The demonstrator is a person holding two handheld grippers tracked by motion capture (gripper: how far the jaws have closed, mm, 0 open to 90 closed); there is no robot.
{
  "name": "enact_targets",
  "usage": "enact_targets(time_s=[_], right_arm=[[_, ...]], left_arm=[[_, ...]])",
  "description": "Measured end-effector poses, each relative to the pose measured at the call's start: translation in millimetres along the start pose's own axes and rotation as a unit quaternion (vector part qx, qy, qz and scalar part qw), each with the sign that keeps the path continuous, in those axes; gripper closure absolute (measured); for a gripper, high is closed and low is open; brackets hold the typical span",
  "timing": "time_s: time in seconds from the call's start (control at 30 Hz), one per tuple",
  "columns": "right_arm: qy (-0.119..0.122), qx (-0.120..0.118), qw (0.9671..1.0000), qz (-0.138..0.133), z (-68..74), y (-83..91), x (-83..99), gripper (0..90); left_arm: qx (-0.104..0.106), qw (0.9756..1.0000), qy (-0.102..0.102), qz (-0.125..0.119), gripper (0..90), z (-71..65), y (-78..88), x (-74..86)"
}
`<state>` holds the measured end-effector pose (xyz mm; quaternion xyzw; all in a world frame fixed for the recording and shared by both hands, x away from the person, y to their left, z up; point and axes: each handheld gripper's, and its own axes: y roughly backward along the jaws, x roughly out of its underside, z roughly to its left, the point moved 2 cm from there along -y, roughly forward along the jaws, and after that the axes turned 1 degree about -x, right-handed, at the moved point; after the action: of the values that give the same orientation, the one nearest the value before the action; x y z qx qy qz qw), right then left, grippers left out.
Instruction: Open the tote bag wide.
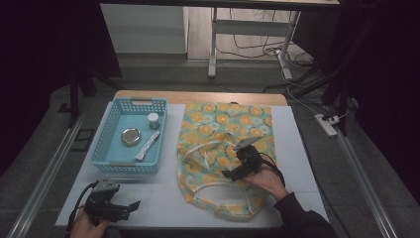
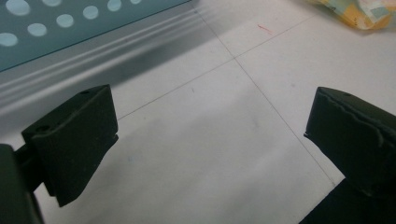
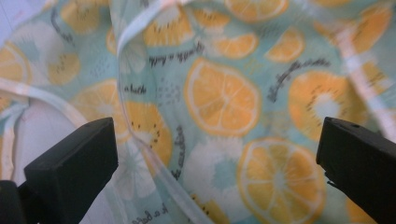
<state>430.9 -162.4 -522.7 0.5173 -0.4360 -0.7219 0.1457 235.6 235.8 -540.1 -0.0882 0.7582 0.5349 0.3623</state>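
Observation:
A cloth bag [image 1: 213, 124] printed with orange slices on pale green lies flat on the white table [image 1: 158, 193], its white handles [image 1: 198, 157] lying loose on top. My right gripper [image 1: 236, 169] hovers just above the bag's middle. In the right gripper view the right gripper [image 3: 217, 154] stands open, with the printed bag [image 3: 224, 98] and a handle strap [image 3: 135, 126] below the gap. My left gripper [image 1: 130, 208] rests at the table's near left corner. In the left gripper view the left gripper [image 2: 210, 135] is open over bare table [image 2: 280, 60].
A light blue perforated basket [image 1: 130, 166] stands left of the bag and holds a round tin [image 1: 131, 136], a small lidded jar [image 1: 153, 120] and a white tube [image 1: 148, 145]. The basket wall [image 2: 70, 23] and a corner of the bag [image 2: 359, 11] lie ahead of the left jaws.

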Motion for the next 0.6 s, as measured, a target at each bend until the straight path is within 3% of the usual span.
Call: enact_targets(time_s=[0.2,0.23,0.37,0.43,0.57,0.6], right_arm=[[0.017,0.006,0.9997,0.019,5.6,-12.7,8.1,0.0],[0.031,0.018,0.999,0.028,8.8,-18.3,10.3,0.0],[0.047,0.03,0.9982,0.021,13.3,-21.2,10.4,1.1],[0.05,0.027,0.9982,0.016,15.1,-21.0,9.6,7.9],[0.065,0.018,0.9977,0.01,18.6,-16.8,7.5,32.4],[0.065,0.018,0.9977,0.01,18.6,-16.8,7.5,32.4]], left_arm=[[0.001,1.0,0.001,0.0,2.3,0.1,-0.2,-0.1],[0.0,1.0,0.001,0.0,2.3,0.1,-0.2,-0.1],[0.0,1.0,0.001,0.001,2.3,0.2,-0.4,-0.2],[0.001,1.0,0.001,0.001,2.4,0.3,-0.4,-0.2],[0.0,1.0,0.001,0.002,2.4,0.3,-0.4,-0.2],[0.0,1.0,0.001,0.002,2.4,0.3,-0.4,-0.2]])
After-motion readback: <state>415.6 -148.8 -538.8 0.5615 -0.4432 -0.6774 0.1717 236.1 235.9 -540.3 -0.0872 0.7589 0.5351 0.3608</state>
